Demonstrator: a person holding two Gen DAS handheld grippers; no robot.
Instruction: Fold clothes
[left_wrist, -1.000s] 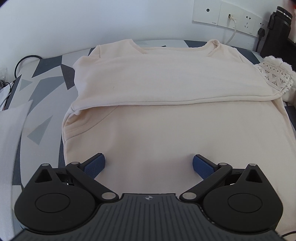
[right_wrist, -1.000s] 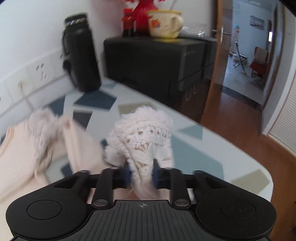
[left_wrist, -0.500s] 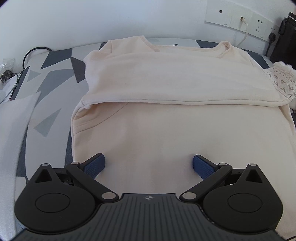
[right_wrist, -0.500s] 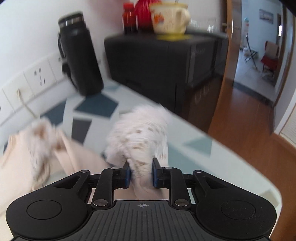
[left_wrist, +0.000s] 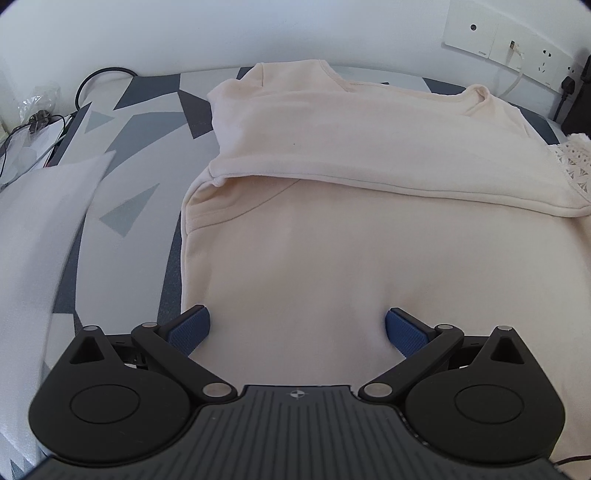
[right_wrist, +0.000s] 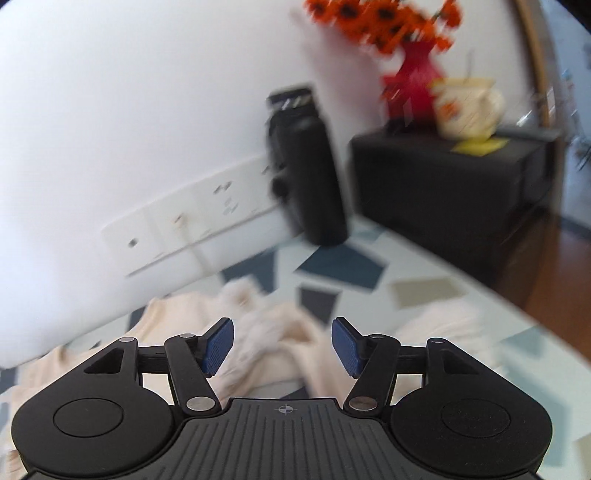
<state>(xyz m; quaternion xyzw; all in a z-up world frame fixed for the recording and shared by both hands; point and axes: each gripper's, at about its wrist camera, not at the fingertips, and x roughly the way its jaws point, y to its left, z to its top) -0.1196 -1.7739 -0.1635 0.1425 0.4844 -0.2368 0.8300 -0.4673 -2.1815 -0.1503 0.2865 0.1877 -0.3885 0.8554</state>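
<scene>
A cream sweatshirt (left_wrist: 362, 192) lies flat on the patterned table, one sleeve folded across its chest, ending in a white lace cuff (left_wrist: 570, 164) at the right. My left gripper (left_wrist: 297, 330) is open, its blue pads over the shirt's lower body. In the right wrist view, my right gripper (right_wrist: 282, 345) is open and empty above the shirt's crumpled cream cloth (right_wrist: 269, 343) and fluffy cuff (right_wrist: 439, 321). This view is blurred by motion.
A black flask (right_wrist: 306, 166) stands by the wall sockets (right_wrist: 192, 221). A black cabinet (right_wrist: 454, 184) holds a red vase and a cream mug. White fabric (left_wrist: 33, 236) and cables (left_wrist: 40, 118) lie at the table's left. The table edge (right_wrist: 517, 306) is at the right.
My right gripper has opened and let go of the lace cuff, then lifted and turned toward the wall. My left gripper has shifted left over the shirt, still open.
</scene>
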